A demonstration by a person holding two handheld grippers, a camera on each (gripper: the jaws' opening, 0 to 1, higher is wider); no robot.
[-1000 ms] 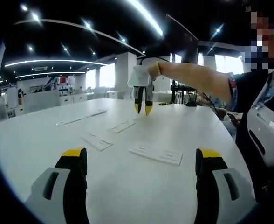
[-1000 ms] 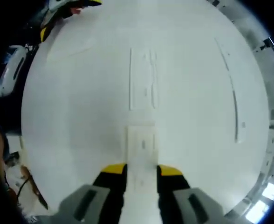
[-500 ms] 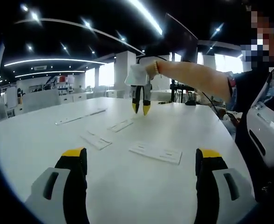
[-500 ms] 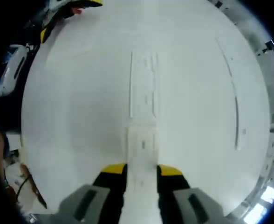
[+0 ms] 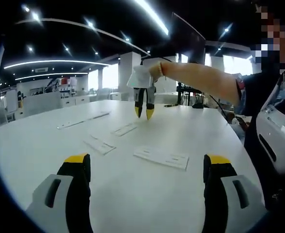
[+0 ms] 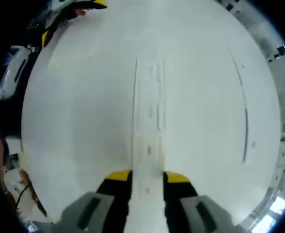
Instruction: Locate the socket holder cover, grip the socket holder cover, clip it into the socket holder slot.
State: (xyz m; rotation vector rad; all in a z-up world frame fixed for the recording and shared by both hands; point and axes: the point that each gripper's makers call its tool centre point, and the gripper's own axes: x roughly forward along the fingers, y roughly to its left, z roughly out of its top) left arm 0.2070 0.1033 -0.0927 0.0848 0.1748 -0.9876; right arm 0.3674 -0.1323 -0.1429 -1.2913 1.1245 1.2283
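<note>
On the left, the left claw (image 5: pixel 147 165) is gaping wide above the white worktop (image 5: pixel 133 194), while the right claw (image 6: pixel 147 182) is pinching the thin, light, stiff-looking socket holder cover (image 6: pixel 148 150) by its long edges over the socket holder (image 6: pixel 148 102).

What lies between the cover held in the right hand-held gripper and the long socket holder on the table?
In the right gripper view, nothing: the cover overlaps the near end of the socket holder, above bare table.
</note>
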